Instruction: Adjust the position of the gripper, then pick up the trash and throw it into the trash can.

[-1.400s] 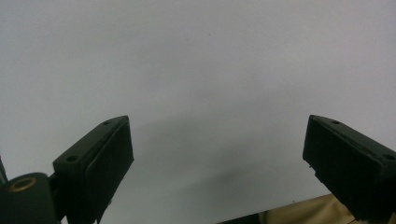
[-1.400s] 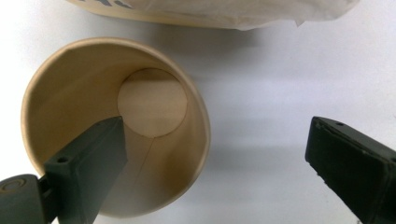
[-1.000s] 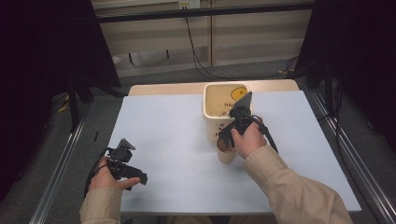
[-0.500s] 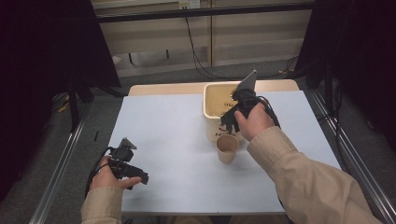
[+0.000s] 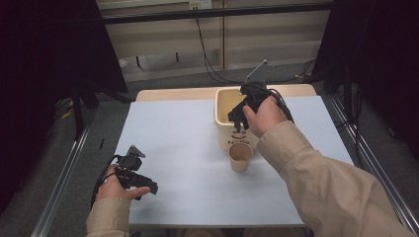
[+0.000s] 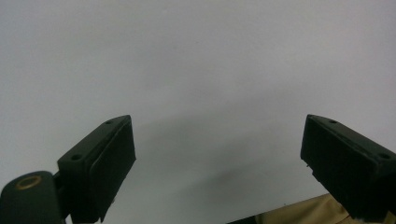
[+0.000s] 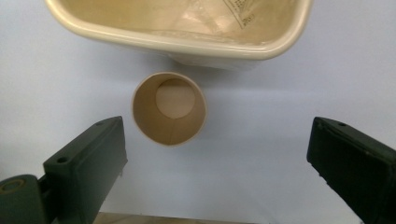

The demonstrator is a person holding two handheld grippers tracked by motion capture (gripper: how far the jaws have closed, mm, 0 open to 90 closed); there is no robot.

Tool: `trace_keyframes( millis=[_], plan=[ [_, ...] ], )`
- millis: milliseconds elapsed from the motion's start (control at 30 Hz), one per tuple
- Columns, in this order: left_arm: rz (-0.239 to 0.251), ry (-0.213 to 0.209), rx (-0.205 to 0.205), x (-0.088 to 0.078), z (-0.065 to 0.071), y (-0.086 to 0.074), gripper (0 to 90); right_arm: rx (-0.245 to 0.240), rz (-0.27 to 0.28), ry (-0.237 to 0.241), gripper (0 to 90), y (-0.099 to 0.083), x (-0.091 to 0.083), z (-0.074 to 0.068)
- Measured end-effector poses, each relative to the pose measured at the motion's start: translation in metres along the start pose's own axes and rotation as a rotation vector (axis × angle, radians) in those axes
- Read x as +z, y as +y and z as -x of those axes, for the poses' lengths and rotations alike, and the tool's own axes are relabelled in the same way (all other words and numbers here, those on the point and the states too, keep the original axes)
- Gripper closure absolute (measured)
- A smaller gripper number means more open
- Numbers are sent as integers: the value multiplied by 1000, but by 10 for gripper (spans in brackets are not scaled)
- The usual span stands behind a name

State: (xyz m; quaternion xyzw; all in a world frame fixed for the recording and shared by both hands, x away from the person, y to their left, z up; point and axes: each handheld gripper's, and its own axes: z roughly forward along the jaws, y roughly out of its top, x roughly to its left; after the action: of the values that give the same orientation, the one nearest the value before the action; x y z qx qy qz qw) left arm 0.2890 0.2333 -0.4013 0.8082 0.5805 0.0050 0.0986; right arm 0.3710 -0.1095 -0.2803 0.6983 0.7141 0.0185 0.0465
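Observation:
An empty tan paper cup stands upright on the pale blue table, just in front of a cream bin. My right gripper hovers over the bin's front wall, above and beyond the cup, jaws pointing down. In the right gripper view its jaws stand wide open with nothing between them, and the cup and the bin's rim lie below. My left gripper rests low at the table's near left. It is open over bare table.
A clear plastic wrapper lies inside the bin. The table ends near the person's body, with metal rails along both sides. Cables hang behind the bin. A tan sleeve edges into the left gripper view.
My right gripper has risen off the cup and moved back over the bin, leaving the cup standing on the table. The left gripper has stayed put.

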Motion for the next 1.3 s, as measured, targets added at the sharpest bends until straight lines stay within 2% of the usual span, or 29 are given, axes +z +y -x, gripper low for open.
trace_keyframes(
  millis=[33, 300, 400, 433, 533, 667, 733, 800, 900, 1067, 1300],
  plan=[
    [0, -2, 0, 0, 0, 0, 99, -3, -3, 7, 52, 0, 2, -7],
    [4, 3, 0, -1, 0, 0, 99, -39, -5, 15, 52, 2, 7, -28],
    [-1, -2, 7, -1, -2, 0, 99, -30, -5, 9, 51, 3, 8, -30],
    [5, -7, -4, -1, -1, -1, 99, -30, -5, 9, 51, 3, 8, -30],
    [4, -1, -5, -1, -1, -1, 99, -38, 4, 6, 50, 3, 9, -30],
    [-1, 4, 11, -1, -1, -2, 101, -33, -3, 5, 51, 3, 12, -30],
    [5, 3, -6, 0, 1, -3, 101, -37, 0, 7, 51, 4, 12, -30],
    [8, 5, 9, -1, 0, -3, 102, -31, 3, 8, 47, 3, 15, -30],
    [-2, 4, 18, -1, 0, -3, 103, -35, -10, 12, 55, 2, 23, -30],
    [4, 3, 6, -2, 0, -4, 104, -28, -1, 17, 51, 1, 34, -28],
    [13, 3, 2, -2, 0, -4, 104, -11, -19, 33, 61, -4, 53, -27]
  ],
)
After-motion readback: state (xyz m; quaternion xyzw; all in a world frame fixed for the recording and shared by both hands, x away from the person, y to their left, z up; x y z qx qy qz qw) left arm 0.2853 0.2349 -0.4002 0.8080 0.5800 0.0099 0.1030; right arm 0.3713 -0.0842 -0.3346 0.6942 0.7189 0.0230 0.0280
